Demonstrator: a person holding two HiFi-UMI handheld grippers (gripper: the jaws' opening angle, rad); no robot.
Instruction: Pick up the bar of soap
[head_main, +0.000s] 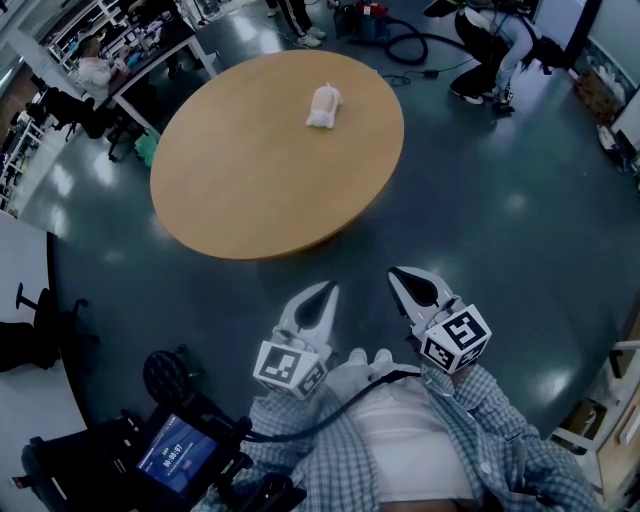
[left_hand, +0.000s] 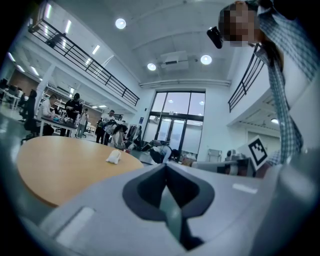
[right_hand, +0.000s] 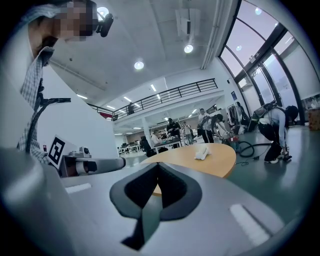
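Observation:
A white bar of soap (head_main: 324, 106) lies on the far part of a round wooden table (head_main: 240, 190). It shows small in the left gripper view as the soap (left_hand: 114, 157) and in the right gripper view as the soap (right_hand: 201, 152). My left gripper (head_main: 325, 289) and right gripper (head_main: 397, 274) are both held close to the person's body, well short of the table's near edge, pointing toward it. Both have their jaws closed together with nothing between them.
Dark shiny floor (head_main: 500, 230) surrounds the table. A person (head_main: 495, 45) crouches beyond the table at the far right beside a black hose (head_main: 410, 45). Desks with seated people (head_main: 95, 70) stand at the far left. A camera rig (head_main: 180, 455) hangs by the person's body.

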